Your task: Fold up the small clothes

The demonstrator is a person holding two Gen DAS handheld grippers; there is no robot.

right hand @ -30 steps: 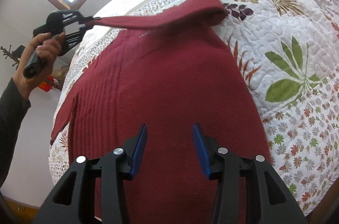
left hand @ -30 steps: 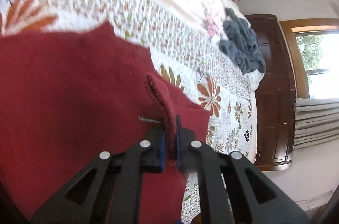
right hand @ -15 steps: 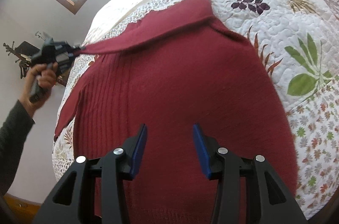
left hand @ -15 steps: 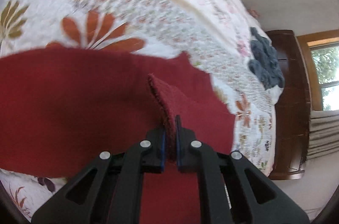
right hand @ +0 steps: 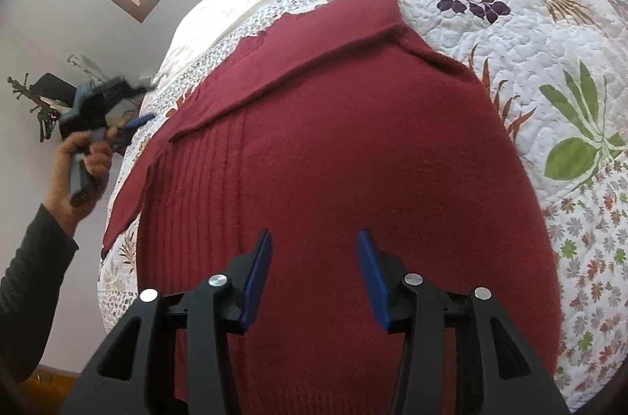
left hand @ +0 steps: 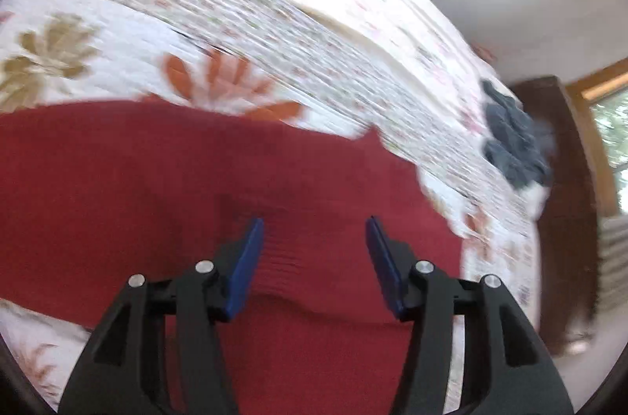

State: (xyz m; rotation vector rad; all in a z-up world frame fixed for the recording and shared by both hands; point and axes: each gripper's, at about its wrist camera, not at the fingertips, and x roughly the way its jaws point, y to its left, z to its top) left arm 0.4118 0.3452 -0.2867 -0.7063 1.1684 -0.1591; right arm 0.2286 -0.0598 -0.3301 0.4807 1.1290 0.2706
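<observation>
Across the white floral quilted bed (right hand: 522, 34) lies the dark red knitted sweater (right hand: 333, 156), spread flat, one sleeve folded diagonally over its upper body and the other sleeve trailing off its left side toward the bed's edge. Just above the sweater's lower body hangs the right gripper (right hand: 314, 269), its blue-padded fingers spread and holding nothing. Left of the sweater, off the bed's edge, a hand in a dark sleeve (right hand: 84, 163) holds the left gripper (left hand: 314, 258); its own view, badly blurred, shows the fingers spread over red knit, empty. Beyond the sweater, near the bed's far end, sits a crumpled grey-blue garment (left hand: 514, 148).

The step looks like sleeve folding. To do it well, I would pinch the trailing sleeve near its cuff, lift only slightly, carry it across the chest to match the first, and let the right gripper press the body so the knit does not drag.

Half a second ago the left fingers were clamped on the sleeve end, stretching it taut; now they have let go, the sleeve rests on the sweater, and the left gripper has drawn away.
</observation>
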